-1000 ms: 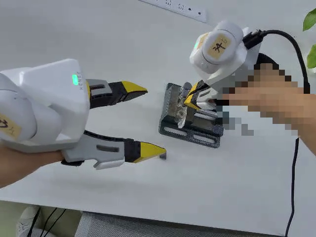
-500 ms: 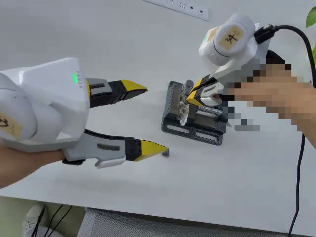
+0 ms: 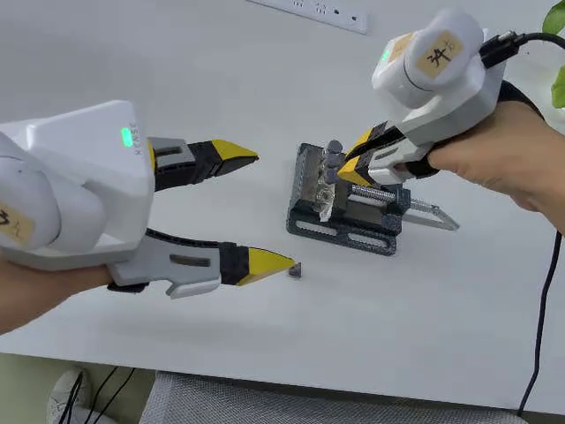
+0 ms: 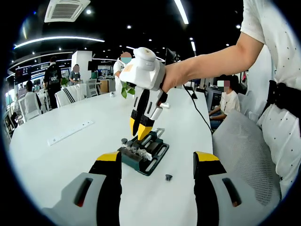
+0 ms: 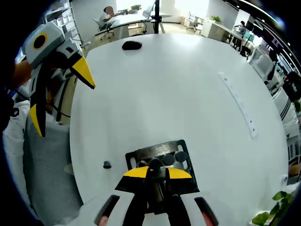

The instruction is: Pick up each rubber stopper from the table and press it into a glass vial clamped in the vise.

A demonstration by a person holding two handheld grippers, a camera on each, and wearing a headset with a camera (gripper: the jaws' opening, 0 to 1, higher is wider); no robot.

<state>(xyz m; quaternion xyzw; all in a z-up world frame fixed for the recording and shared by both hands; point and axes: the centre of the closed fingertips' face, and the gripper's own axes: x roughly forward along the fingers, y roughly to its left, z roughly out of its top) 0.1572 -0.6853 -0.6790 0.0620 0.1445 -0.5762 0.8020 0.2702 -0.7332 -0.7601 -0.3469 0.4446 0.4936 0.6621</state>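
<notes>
Head view showed left gripper (image 3: 274,209) wide open, empty, near a light, likely squashy stopper (image 3: 295,271), best pinched sideways; right gripper (image 3: 346,170) closed, empty.

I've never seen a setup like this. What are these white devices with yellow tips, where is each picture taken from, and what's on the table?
There is no robot here: a person holds a two-jaw gripper in each hand. One picture comes from a headset camera looking down at the work. The two round pictures come from cameras riding on the grippers. The left gripper has its jaws wide open and holds nothing. The right gripper hovers over a small vise with its jaws closed together. The vise stands on a white table and clamps stoppered vials. One loose stopper lies on the table just past the left gripper's tip.
</notes>
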